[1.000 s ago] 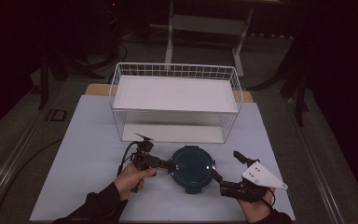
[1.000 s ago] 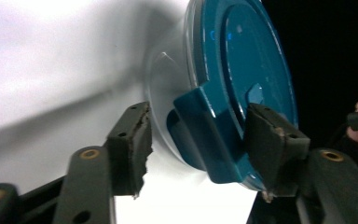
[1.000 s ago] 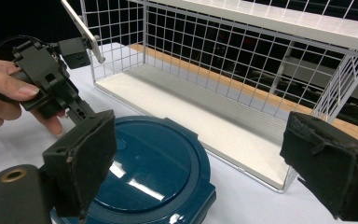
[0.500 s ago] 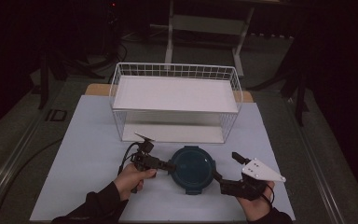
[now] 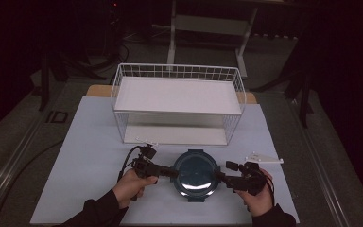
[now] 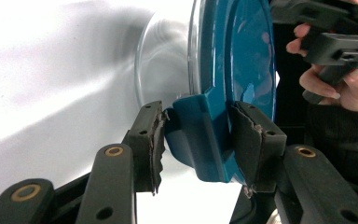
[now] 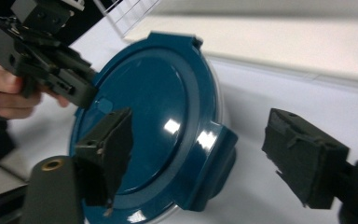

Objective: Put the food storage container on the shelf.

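A round clear container with a dark teal lid lies on the white table near its front edge. In the left gripper view my left gripper is shut on the lid's latch tab, one pad on each side of it. In the high view the left gripper meets the lid's left edge. My right gripper is at the lid's right edge. In the right gripper view it stands open, its pads well apart on either side of the other latch tab.
A white wire basket with a flat white shelf on top stands just behind the container. The white table mat runs out to the left and right. Dark floor and stand legs lie beyond the table.
My right gripper has turned and moved in toward the lid's right edge. The left gripper and the container have stayed about where they were.
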